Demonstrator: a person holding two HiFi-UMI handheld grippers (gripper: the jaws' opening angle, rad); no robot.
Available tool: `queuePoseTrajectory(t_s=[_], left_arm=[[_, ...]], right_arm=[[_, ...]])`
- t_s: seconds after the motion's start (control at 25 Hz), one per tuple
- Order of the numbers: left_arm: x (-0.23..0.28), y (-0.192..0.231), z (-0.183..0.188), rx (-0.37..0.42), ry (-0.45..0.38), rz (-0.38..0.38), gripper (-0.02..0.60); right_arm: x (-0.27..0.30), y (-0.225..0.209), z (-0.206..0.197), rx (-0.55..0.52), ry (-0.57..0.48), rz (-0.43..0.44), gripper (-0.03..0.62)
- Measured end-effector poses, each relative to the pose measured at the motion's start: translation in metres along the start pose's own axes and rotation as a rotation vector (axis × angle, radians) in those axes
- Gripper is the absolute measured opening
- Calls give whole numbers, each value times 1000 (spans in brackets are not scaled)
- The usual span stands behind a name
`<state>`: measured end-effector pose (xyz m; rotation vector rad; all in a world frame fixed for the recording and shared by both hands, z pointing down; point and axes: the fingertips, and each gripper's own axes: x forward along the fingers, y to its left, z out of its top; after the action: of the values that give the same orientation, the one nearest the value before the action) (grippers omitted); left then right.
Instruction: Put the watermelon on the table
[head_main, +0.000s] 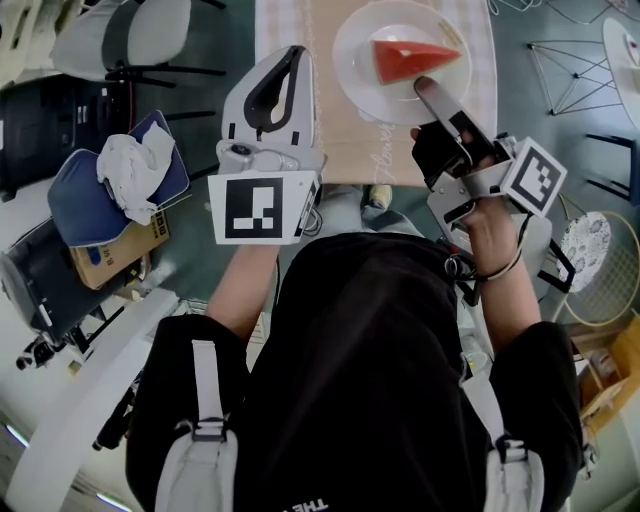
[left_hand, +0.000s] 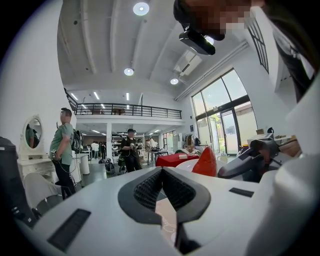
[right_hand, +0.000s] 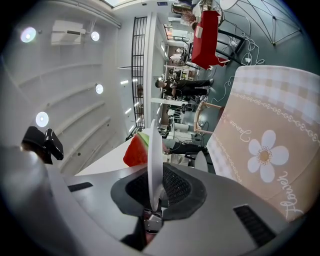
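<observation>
Head view: right gripper (head_main: 432, 100) is clamped on the near rim of a white plate (head_main: 372, 75). The watermelon (head_main: 412, 57), a red wedge, lies on that plate over the cloth-covered counter (head_main: 330, 110). Can't tell if the plate touches the cloth yet. Left gripper (head_main: 296, 52) is beside it over the same cloth, jaws together, holding nothing. Script on the cloth edge looks like "Flower".

Left gripper view: pads meet with nothing between them. The watermelon tip and plate show ahead to the right.

Right gripper view: the jaws pinch the plate rim edge-on, with the wedge just behind it. The cloth carries a daisy print (right_hand: 265, 155) and cursive that again looks like "Flower".

Step, as I judge it: placing. Next, bring the plate flat onto the cloth and keep it level so the wedge doesn't slide. Then open the right gripper and back it off.
</observation>
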<state>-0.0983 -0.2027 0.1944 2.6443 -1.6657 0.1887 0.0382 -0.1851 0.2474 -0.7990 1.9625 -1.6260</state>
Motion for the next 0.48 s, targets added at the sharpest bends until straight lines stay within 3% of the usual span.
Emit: queuePoseTrajectory(t_s=[0.24,0.48], left_arm=[[19,22,-20,-32,13,-17,8],[28,17,-32,-38,29,-38,8]], right_arm=[[21,-18,-1,24,-8,-6,29],[17,-28,4,35,-28,8,29]])
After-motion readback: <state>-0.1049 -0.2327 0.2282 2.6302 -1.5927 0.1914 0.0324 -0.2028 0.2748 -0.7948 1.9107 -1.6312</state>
